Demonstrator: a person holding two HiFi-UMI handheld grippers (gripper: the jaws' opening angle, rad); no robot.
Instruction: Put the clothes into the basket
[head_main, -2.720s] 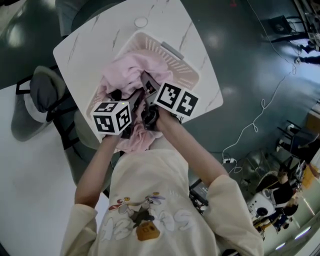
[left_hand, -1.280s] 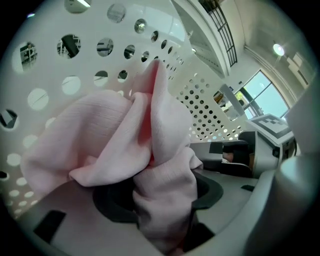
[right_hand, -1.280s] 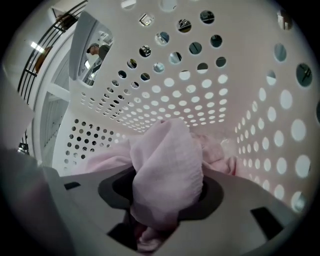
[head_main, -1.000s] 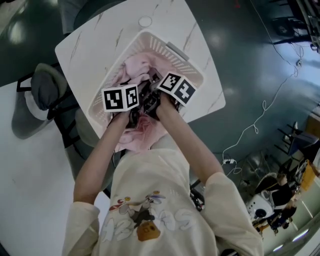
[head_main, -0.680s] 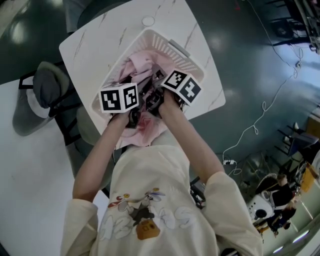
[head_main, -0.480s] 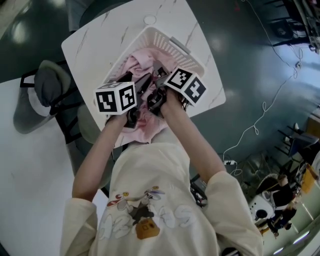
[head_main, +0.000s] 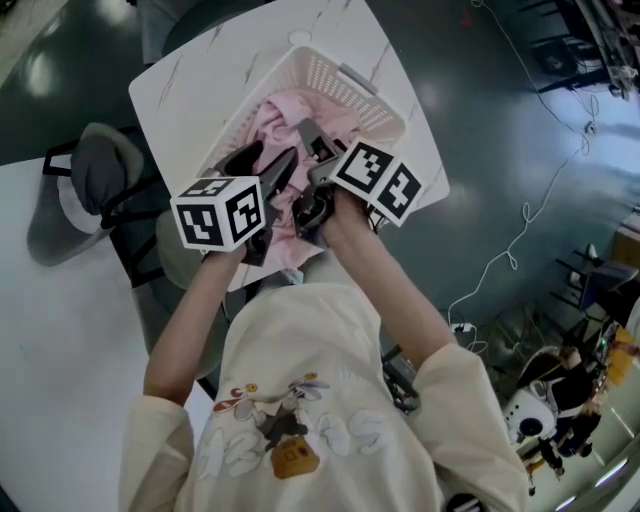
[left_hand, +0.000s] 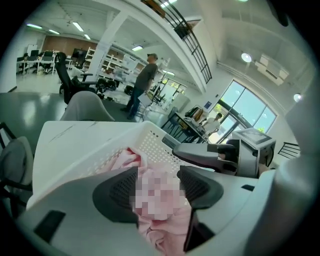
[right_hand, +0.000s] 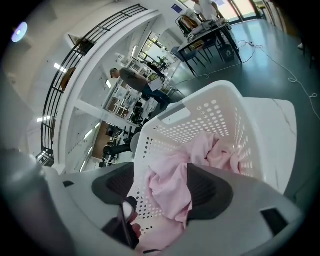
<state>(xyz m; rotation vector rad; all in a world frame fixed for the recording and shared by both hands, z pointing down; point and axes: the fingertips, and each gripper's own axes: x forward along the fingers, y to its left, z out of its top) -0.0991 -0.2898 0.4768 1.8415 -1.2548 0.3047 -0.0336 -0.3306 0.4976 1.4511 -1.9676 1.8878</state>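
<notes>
We hold the left gripper (left_hand: 159, 189), fingers released, above the basket (head_main: 335, 78). The right gripper (right_hand: 162, 190) has just been opening its fingers, empty, over the pink clothes (head_main: 285, 108) inside.

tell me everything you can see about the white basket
The white basket looks like plastic. It is rectangular with rounded corners, its walls pierced by rows of small holes, and it has a grey handle on the far rim. It stands upright on a white, marble-veined table, close to the edge nearest the person. Pink clothing lies bunched inside it, and part of that drapes over the near rim and down the outside wall.
</notes>
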